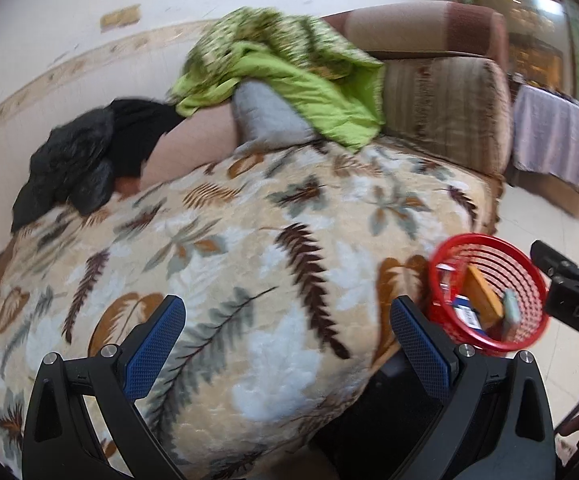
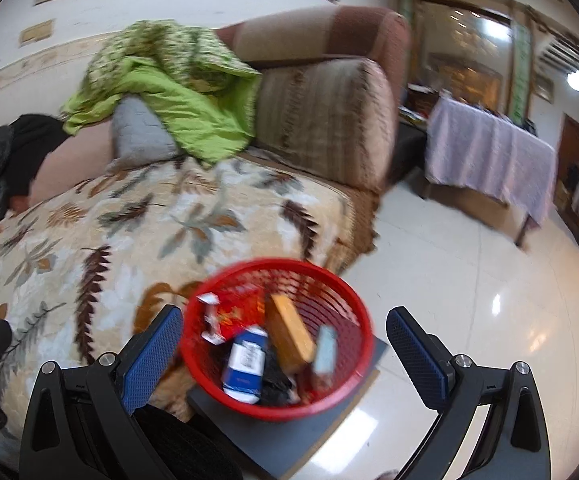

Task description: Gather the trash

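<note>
A sofa (image 2: pixel 329 120) draped in a leaf-print blanket (image 1: pixel 229 260) fills my view, a green quilt (image 1: pixel 289 92) and black clothes (image 1: pixel 89 160) heaped at its back. A cloth-covered table (image 2: pixel 489 160) stands on the pale tiled floor (image 2: pixel 469 280). The red basket (image 2: pixel 353 360) sits beside the sofa on a grey board (image 2: pixel 289 440), holding an orange box (image 2: pixel 289 332), a blue-white carton (image 2: pixel 245 364) and wrappers; print too blurred to read. My left claw (image 1: pixel 285 348) and right claw (image 2: pixel 285 356) both gape wide, empty.
</note>
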### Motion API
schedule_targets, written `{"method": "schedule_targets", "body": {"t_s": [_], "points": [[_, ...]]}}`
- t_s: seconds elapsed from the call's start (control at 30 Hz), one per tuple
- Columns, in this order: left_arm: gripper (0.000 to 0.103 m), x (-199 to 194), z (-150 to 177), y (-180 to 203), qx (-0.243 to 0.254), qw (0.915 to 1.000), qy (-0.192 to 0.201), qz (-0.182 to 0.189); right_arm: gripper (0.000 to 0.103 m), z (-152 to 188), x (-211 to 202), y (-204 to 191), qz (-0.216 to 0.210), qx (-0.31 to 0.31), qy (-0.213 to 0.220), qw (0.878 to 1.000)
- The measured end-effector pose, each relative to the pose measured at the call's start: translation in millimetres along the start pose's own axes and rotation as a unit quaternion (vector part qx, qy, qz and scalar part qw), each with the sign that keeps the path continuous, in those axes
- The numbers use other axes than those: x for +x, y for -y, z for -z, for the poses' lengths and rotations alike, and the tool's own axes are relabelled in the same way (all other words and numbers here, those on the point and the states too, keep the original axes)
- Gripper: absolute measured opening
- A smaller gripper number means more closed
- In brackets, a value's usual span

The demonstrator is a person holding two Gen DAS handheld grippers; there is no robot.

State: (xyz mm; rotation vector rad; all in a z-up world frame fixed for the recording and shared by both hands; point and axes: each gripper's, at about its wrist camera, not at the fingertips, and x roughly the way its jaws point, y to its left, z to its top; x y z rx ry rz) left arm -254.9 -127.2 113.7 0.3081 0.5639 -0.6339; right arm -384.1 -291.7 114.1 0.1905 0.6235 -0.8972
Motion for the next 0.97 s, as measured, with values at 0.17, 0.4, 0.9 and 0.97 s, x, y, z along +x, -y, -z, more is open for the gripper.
{"method": "schedule_targets", "body": {"t_s": [0.17,0.4,0.9,0.97], "points": [[0.102,21.4,-2.0,-60.5,-0.075,0.9953,-0.032,-0.053,0.103,-30.6,21.0,-60.0,-0.050,-0.058,-0.010,0.997],[0.102,73.8,15.8,-144.3,-0.136,0.9728,-0.134,-0.130,0.103,-32.7,86.7,-175.6,-0.118,-0.130,-0.107,0.979],[0.103,164.2,43.0,-224.4,-0.200,0.9461,-0.189,-0.172,0.103,2.7,206.1,-344.8,-0.179,-0.188,-0.150,0.954],[0.103,165.6,43.2,-227.2,-0.212,0.9434,-0.187,-0.174,0.102,4.5,206.9,-337.7,-0.193,-0.163,-0.148,0.956]]}}
